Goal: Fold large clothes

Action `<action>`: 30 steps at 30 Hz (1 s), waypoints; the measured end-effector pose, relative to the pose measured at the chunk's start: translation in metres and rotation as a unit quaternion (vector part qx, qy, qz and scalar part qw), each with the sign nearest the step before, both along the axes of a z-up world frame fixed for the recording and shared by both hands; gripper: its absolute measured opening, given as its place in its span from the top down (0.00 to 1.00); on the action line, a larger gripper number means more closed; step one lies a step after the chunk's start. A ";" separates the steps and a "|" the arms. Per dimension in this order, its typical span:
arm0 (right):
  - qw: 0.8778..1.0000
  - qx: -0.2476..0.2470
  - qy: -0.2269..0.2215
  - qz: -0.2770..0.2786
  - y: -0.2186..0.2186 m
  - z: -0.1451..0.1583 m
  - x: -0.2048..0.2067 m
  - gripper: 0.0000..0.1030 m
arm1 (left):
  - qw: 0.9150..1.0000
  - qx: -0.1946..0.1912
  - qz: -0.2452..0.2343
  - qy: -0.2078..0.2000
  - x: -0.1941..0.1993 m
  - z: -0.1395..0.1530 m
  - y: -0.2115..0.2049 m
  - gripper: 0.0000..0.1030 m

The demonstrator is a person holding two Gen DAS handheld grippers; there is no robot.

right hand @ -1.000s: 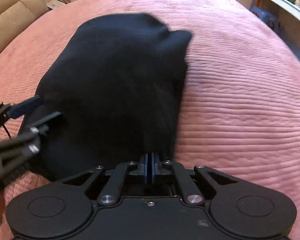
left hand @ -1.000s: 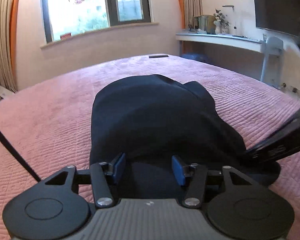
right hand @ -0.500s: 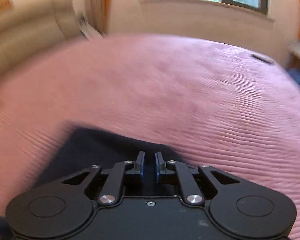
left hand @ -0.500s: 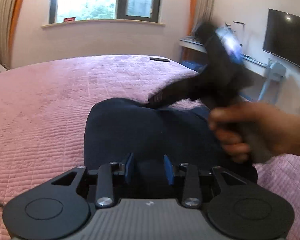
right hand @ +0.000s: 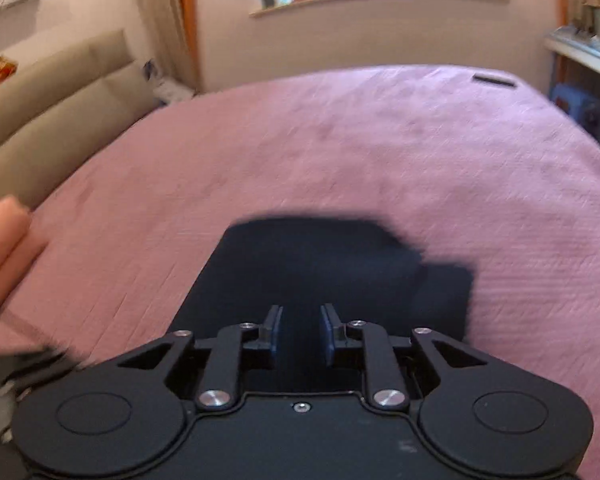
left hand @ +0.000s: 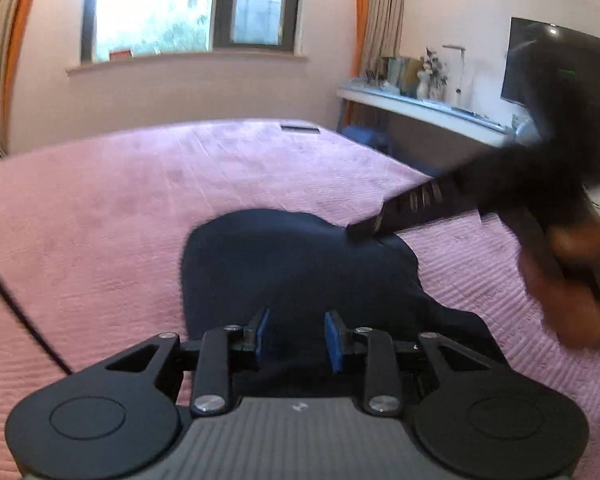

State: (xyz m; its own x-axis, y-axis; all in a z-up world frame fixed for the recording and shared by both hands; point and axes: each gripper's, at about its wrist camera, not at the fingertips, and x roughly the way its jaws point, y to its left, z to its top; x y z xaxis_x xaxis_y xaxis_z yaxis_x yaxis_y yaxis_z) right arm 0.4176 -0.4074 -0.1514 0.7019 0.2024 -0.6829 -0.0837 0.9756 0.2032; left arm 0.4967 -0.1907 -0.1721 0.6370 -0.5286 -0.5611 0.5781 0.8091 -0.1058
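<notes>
A dark navy garment (left hand: 300, 272) lies folded in a compact heap on the pink bedspread (left hand: 100, 240). My left gripper (left hand: 296, 336) is open and empty, just above the garment's near edge. In the left wrist view my right gripper shows blurred at the right, its tip over the garment's far right corner. In the right wrist view my right gripper (right hand: 300, 332) is open and empty over the garment (right hand: 332, 264). That view is motion-blurred.
A white desk (left hand: 420, 104) with small items and a wall TV (left hand: 548, 64) stand at the right. A dark flat object (left hand: 300, 129) lies on the bed's far edge. A beige headboard (right hand: 40, 120) is at the left. A window is behind.
My right gripper let go of the garment, opened, and swung up and over to its far right side. My left gripper stayed open and lifted slightly. The garment now lies more compact.
</notes>
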 end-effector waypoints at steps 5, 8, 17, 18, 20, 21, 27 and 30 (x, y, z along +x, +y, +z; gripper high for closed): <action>0.998 -0.046 0.028 -0.019 0.009 -0.022 -0.040 0.77 | 0.998 0.036 -0.033 0.024 -0.015 -0.030 0.002 0.73; 0.995 -0.059 0.078 -0.033 0.005 -0.039 -0.063 0.79 | 0.998 0.052 -0.042 0.018 -0.034 -0.035 0.008 0.73; 0.993 -0.044 0.082 -0.066 0.011 -0.014 -0.107 0.77 | 0.997 0.062 -0.041 -0.006 -0.060 -0.007 0.027 0.71; 0.994 -0.045 0.080 -0.059 0.018 -0.016 -0.103 0.77 | 0.998 0.055 -0.039 0.008 -0.056 -0.008 0.027 0.71; 0.993 -0.047 0.088 -0.055 0.029 -0.025 -0.107 0.77 | 0.996 0.076 -0.036 0.022 -0.054 -0.019 0.021 0.70; 0.992 -0.044 0.100 -0.059 0.030 -0.035 -0.107 0.77 | 0.995 0.086 -0.037 0.017 -0.056 -0.023 0.019 0.70; 0.988 -0.032 0.121 -0.096 0.023 -0.063 -0.129 0.77 | 0.997 0.070 -0.025 0.025 -0.071 -0.039 0.040 0.71; 0.988 -0.042 0.110 -0.098 0.026 -0.061 -0.136 0.77 | 0.997 0.066 -0.026 0.014 -0.081 -0.043 0.051 0.70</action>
State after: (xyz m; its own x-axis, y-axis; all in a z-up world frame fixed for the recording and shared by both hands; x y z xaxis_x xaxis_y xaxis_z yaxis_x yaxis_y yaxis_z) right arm 0.2816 -0.3816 -0.2124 0.5546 0.0132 -0.8320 0.1464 0.9827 0.1132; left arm 0.4156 -0.1399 -0.2149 0.5932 -0.4807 -0.6458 0.6182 0.7859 -0.0171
